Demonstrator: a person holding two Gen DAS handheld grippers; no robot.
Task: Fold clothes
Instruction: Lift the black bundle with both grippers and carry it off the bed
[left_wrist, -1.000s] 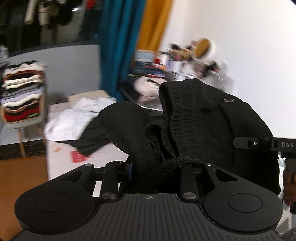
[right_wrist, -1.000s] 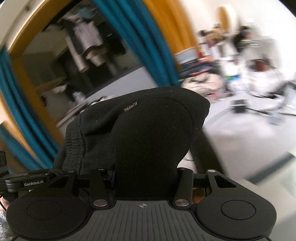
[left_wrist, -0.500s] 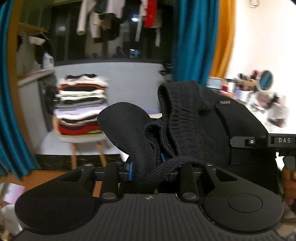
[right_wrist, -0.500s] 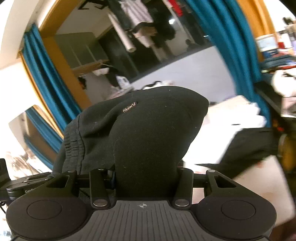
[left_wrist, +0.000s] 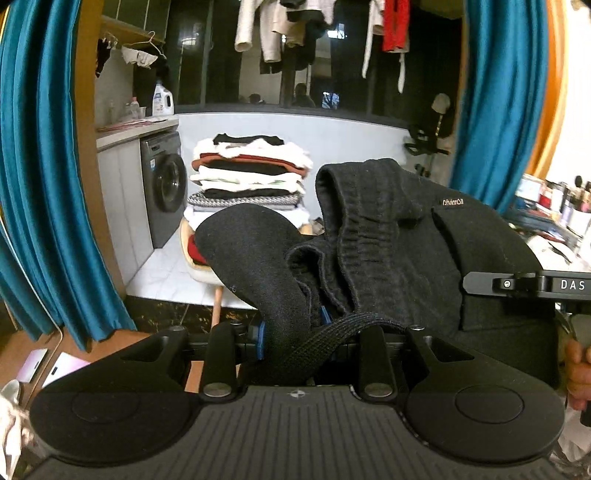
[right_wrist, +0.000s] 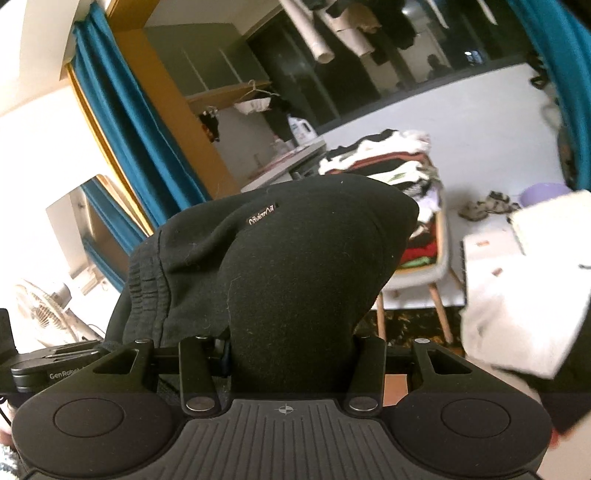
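Between both hand-held grippers, folded black knit garment (left_wrist: 406, 240) held up: left hand-held gripper (left_wrist: 291, 332) clamped on it, right hand-held gripper (right_wrist: 288, 354) likewise; stacked folded clothes (left_wrist: 251, 177) ahead.

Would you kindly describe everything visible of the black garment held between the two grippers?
The black garment is a soft, thick knit with a gathered elastic waistband, a flat drawcord looping at the left gripper, and a small woven label with pale lettering. It is bunched into a folded bundle, held up in the air, touching no surface. Both the left gripper and the right gripper are clamped on it, fabric hiding their fingers.
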